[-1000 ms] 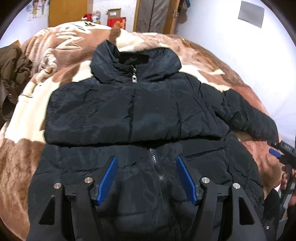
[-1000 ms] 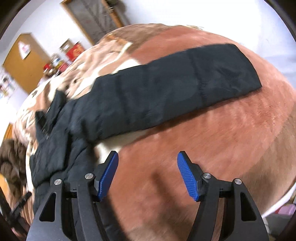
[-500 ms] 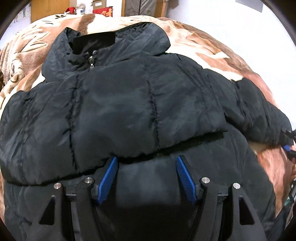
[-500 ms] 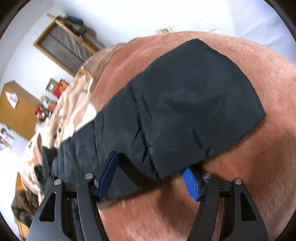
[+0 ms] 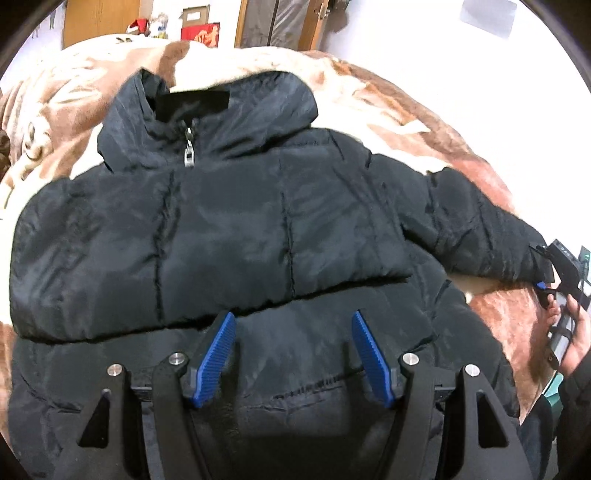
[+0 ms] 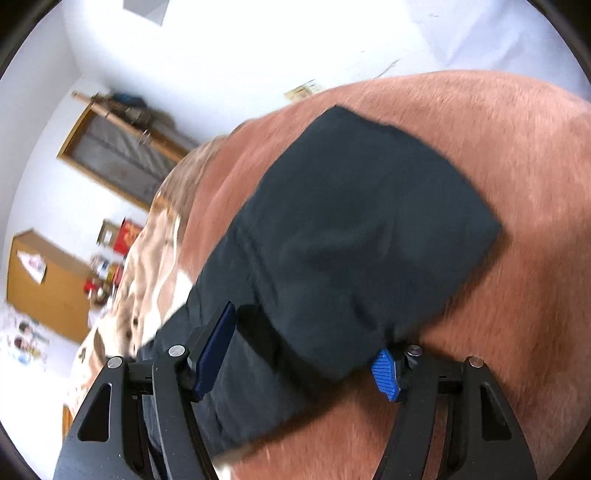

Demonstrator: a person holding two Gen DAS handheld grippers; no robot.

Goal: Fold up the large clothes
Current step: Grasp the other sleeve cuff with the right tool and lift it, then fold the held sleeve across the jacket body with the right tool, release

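Observation:
A black puffer jacket [image 5: 229, 236] lies front up on a brown and cream blanket [image 5: 388, 96], collar far from me, one sleeve folded across the chest. My left gripper [image 5: 291, 354] is open and empty, hovering over the jacket's lower front. The other sleeve [image 5: 484, 236] stretches to the right, where my right gripper [image 5: 554, 273] is at its cuff. In the right wrist view the sleeve cuff [image 6: 362, 236] lies between the open jaws of my right gripper [image 6: 306, 354], over the right pad and beside the left one.
White walls stand behind and to the right of the bed. A wooden cabinet [image 5: 92, 18], a red box [image 5: 201, 33] and a door frame [image 5: 280, 22] are at the far end. A brown garment lies at the blanket's left edge.
My right gripper has moved up to the sleeve cuff, which now lies between its jaws. My left gripper moved closer over the jacket, then drew back a little.

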